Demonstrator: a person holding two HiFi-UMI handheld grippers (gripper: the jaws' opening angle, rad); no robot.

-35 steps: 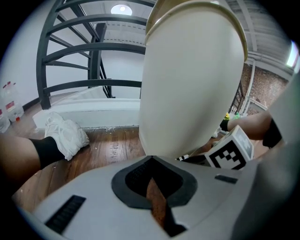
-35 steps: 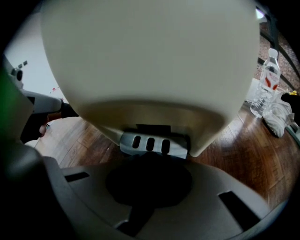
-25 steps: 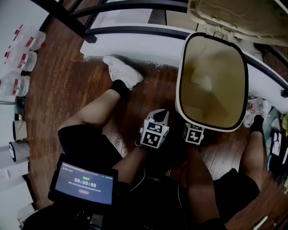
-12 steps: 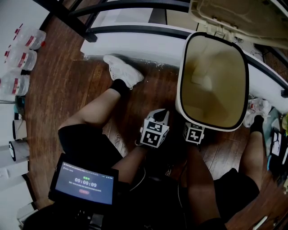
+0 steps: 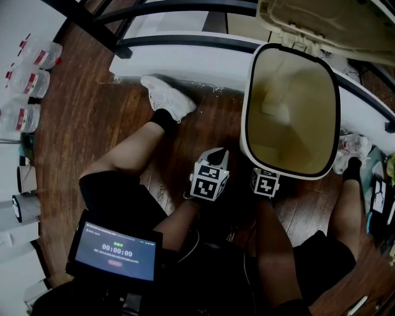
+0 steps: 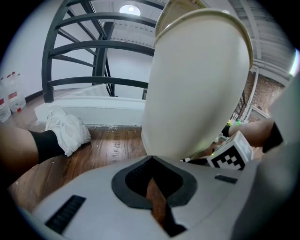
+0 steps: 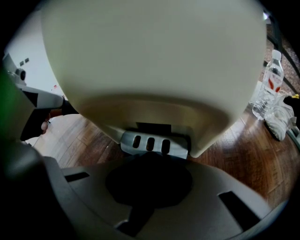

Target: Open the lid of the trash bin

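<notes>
The trash bin (image 5: 245, 117) is standing on the wooden floor (image 5: 92, 123) between the person's legs, close before a white ledge (image 5: 185, 62). Its lid (image 5: 327, 24) is leaning fully open behind it. The left gripper (image 5: 217, 157) is hovering just beside the bin's front wall, over free floor, with its jaws pressed together on nothing. The right gripper (image 7: 150, 157), with its jaws also closed, is resting its tips at the grey pedal (image 7: 152, 143) under the bin's front edge.

The head view is coming out dim and grainy, its lower part sinking into near black, with only the tablet screen (image 5: 116, 252) glowing. A ceiling lamp (image 6: 130, 9) is shining in the left gripper view (the brightest of the three), where the railing (image 6: 101, 44) is bending with the lens. The trash bin (image 7: 154, 61) is throwing deep shadow across the right gripper view's lower half, and black is rounding off both gripper views' corners.
</notes>
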